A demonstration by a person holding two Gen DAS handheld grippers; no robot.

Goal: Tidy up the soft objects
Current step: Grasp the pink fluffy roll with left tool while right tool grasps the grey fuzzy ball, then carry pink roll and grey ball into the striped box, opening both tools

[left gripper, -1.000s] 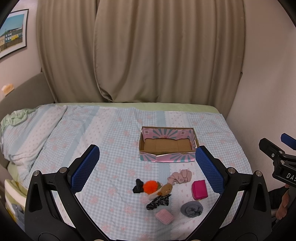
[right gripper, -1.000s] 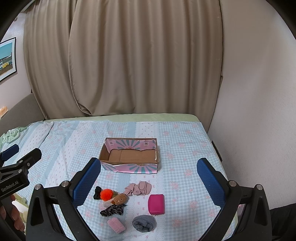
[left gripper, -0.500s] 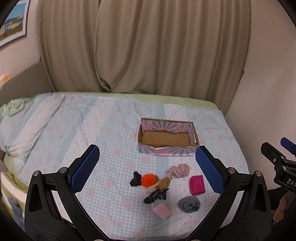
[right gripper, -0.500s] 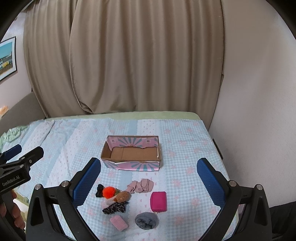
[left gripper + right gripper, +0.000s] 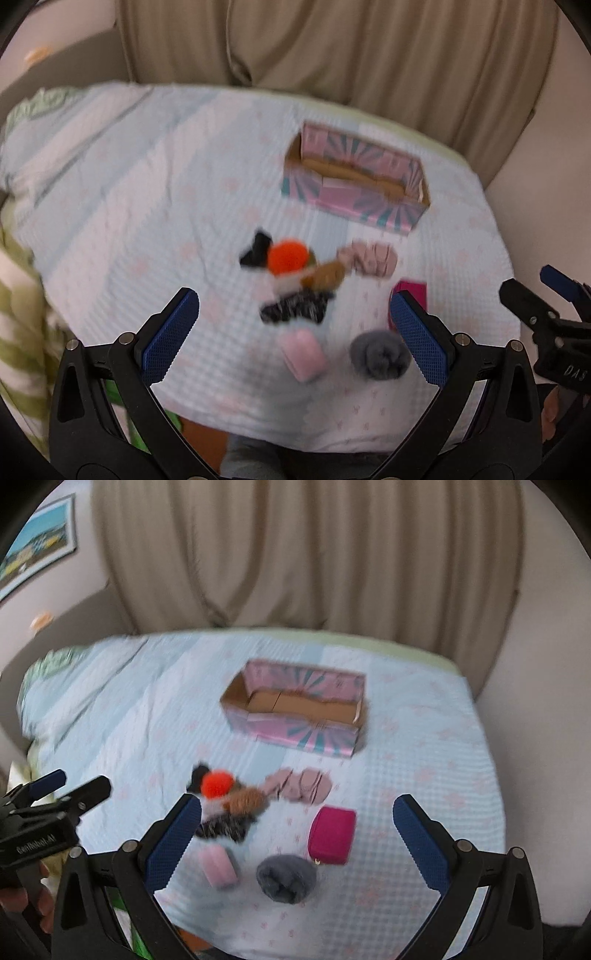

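Left wrist view: left claw (image 5: 294,334) spread wide and empty, hanging over the near edge of the bed (image 5: 155,192), seemingly lined up on the heap of soft things. Between the blue pads: black patterned cloth (image 5: 295,310), pale pink roll (image 5: 303,354), grey rolled sock (image 5: 380,357) just beside the right-hand pad. Farther back, orange pompom (image 5: 288,255) touching a black scrap (image 5: 256,249) and a brown plush (image 5: 325,277); dusty-pink folded cloth (image 5: 371,256) beyond. Magenta pouch (image 5: 413,291) half hidden behind the pad. Open cardboard box (image 5: 352,188) well behind the heap, empty as far as blur allows, likely the collecting place. Right claw (image 5: 535,291) at the right edge, jaws parted.

Right wrist view: right claw (image 5: 297,832) also wide apart, holding nothing, framing magenta pouch (image 5: 332,835) and grey rolled sock (image 5: 287,882). Nothing blocking either. Pile crowded at left, so neighbours may drag along. Box (image 5: 299,709) unobstructed. Curtain (image 5: 306,554) and wall picture (image 5: 37,546) behind.
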